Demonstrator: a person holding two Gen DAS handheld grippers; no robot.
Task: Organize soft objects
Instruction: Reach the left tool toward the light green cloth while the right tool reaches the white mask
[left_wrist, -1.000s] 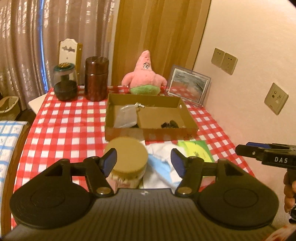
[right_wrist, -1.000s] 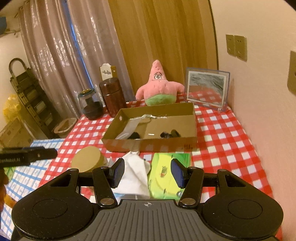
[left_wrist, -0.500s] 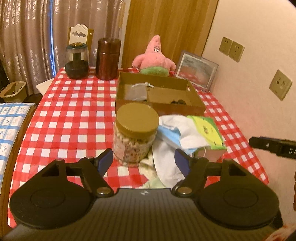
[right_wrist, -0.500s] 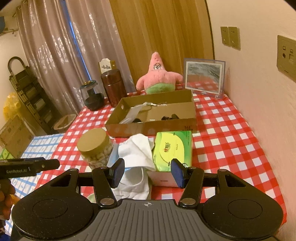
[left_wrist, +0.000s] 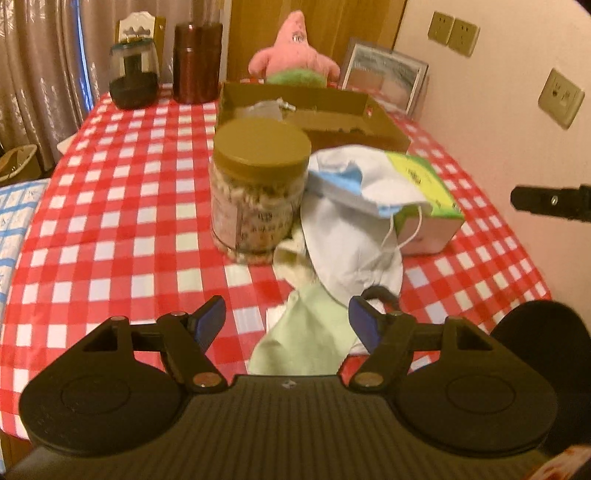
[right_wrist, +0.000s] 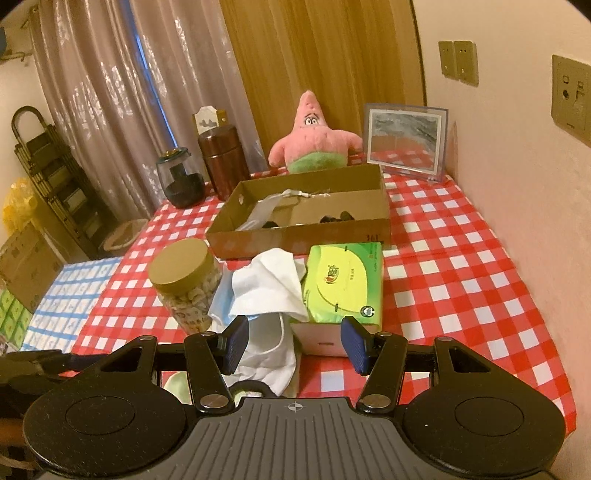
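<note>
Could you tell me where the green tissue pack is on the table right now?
In the right wrist view the tissue pack sits mid-table, just in front of the cardboard box, with the white cloth against its left side.

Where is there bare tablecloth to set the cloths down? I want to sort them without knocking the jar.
Free: the wide checked stretch left of the jar, running back to the two dark canisters, and the strip between the tissue pack and the wall. Crowded: the middle, where the jar, white cloth, mask and tissue pack press together in front of the cardboard box.
</note>
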